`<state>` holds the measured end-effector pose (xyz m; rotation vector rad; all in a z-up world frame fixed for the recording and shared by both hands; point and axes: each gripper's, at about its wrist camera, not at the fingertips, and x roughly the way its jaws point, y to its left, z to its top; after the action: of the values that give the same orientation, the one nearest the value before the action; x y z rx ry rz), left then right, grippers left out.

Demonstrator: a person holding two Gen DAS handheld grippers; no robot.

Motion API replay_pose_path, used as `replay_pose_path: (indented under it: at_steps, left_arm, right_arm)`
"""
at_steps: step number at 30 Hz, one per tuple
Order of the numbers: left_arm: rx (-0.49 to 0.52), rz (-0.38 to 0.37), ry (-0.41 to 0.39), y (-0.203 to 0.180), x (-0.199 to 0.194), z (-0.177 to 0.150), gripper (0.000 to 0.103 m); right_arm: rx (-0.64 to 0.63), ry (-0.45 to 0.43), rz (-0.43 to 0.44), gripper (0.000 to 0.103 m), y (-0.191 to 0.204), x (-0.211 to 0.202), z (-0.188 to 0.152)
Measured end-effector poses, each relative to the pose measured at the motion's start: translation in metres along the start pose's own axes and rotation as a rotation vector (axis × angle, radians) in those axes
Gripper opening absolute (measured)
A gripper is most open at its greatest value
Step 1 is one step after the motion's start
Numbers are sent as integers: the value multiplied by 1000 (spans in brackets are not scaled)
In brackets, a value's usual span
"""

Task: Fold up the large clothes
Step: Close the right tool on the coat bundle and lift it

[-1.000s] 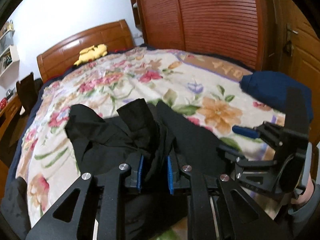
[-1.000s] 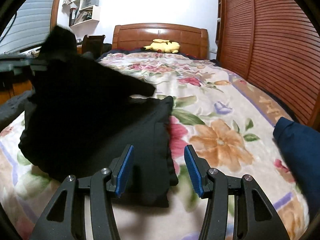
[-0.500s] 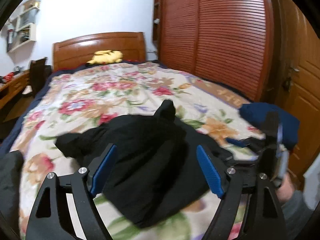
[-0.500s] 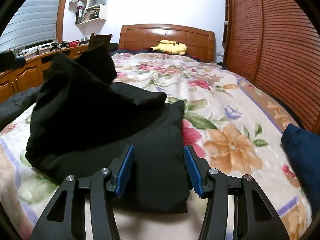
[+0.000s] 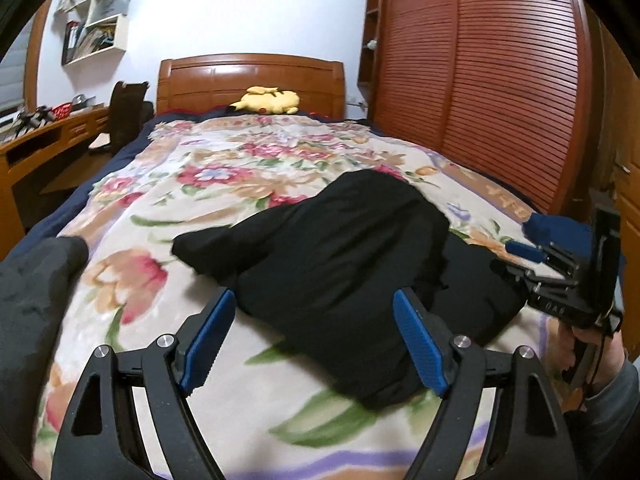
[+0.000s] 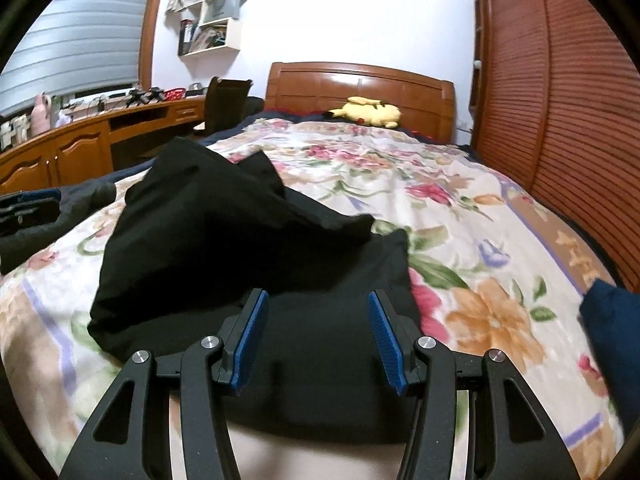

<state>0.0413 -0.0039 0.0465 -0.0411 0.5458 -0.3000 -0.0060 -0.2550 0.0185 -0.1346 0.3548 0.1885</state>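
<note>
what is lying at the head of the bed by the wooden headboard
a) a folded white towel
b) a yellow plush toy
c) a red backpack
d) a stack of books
b: a yellow plush toy lies against the wooden headboard at the far end of the floral bedspread, far beyond the black garment.

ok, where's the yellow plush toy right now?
The yellow plush toy lies at the bed's far end against the wooden headboard, top centre in both wrist views.
</note>
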Motion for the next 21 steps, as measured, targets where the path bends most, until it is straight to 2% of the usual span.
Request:
replay_pose_path:
  at_steps: [6, 12, 17, 21]
  left_arm:
    - [-25, 35, 2, 26, -1, -16, 82]
    - [-63, 43, -6, 50, -3, -24, 82]
    - [-63, 60, 7, 62, -1, -32, 82]
    - [-58, 63, 22, 70, -1, -37, 82]
  right_arm:
    - [-67, -12, 78, 54, 24, 12, 35]
    - [-158, 22, 163, 56, 51, 46, 91]
    - [-167, 96, 223, 59, 58, 87, 129]
    - [-162, 202, 272, 60, 61, 125, 150]
